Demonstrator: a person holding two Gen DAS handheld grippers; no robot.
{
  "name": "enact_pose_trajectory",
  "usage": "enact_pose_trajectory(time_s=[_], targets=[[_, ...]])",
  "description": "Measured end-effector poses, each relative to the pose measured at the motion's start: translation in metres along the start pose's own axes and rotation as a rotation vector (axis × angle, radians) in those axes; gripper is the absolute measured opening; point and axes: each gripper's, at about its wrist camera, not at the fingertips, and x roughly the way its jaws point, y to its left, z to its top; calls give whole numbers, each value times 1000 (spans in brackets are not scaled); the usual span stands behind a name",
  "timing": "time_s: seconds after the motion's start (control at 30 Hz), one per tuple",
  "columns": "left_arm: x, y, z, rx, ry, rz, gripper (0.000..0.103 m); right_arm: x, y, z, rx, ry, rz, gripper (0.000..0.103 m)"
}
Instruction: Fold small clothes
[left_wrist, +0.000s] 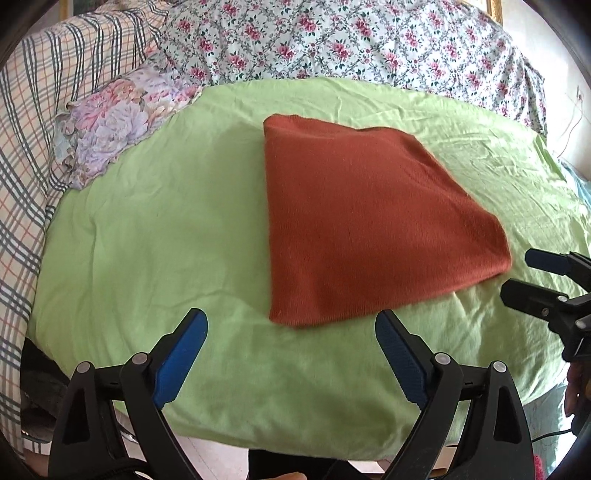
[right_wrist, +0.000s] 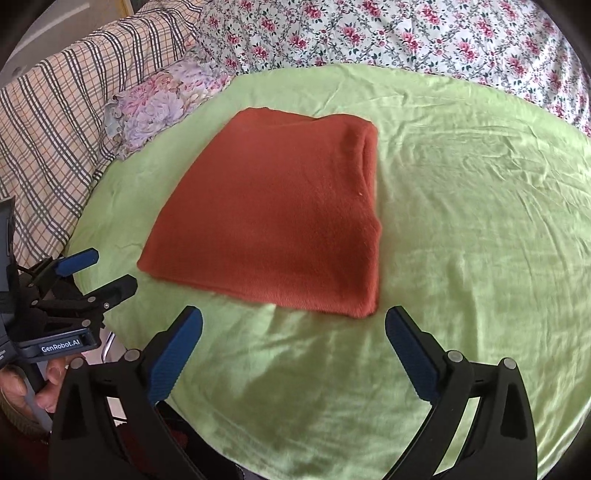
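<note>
A rust-orange knit garment (left_wrist: 362, 221) lies folded into a flat rectangle on the green sheet (left_wrist: 166, 229); it also shows in the right wrist view (right_wrist: 273, 221). My left gripper (left_wrist: 291, 325) is open and empty, just short of the garment's near edge. My right gripper (right_wrist: 293, 325) is open and empty, also just short of the near edge. In the left wrist view the right gripper (left_wrist: 517, 275) shows at the right edge, open. In the right wrist view the left gripper (right_wrist: 110, 269) shows at the left edge, open.
The green sheet (right_wrist: 461, 221) covers the bed. A floral quilt (left_wrist: 332, 37) lies along the far side, a plaid blanket (left_wrist: 44, 110) and a small floral pillow (left_wrist: 122, 118) at the far left. The bed's near edge drops to the floor (left_wrist: 214, 454).
</note>
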Motion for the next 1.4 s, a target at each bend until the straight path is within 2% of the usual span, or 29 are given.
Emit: enact_pose_trajectory(time_s=[0.23,0.47,0.63,0.97,1.4], targets=[[6,4,18,-16,-37,18,94,10,-3,13,-14,-7,7,99],[18,2,31,-29,-5,11,94,20,-15,30,4,5,17,99],[20,-4,36,-14,18,30,94,27,-10,38,-8,59,8,99],[22,-4,47,-28,19,30,94,33,-6,49,-3,78,35,99],[34,-10,61,-19,35,-30,94,34,-14,58,35,75,35,100]])
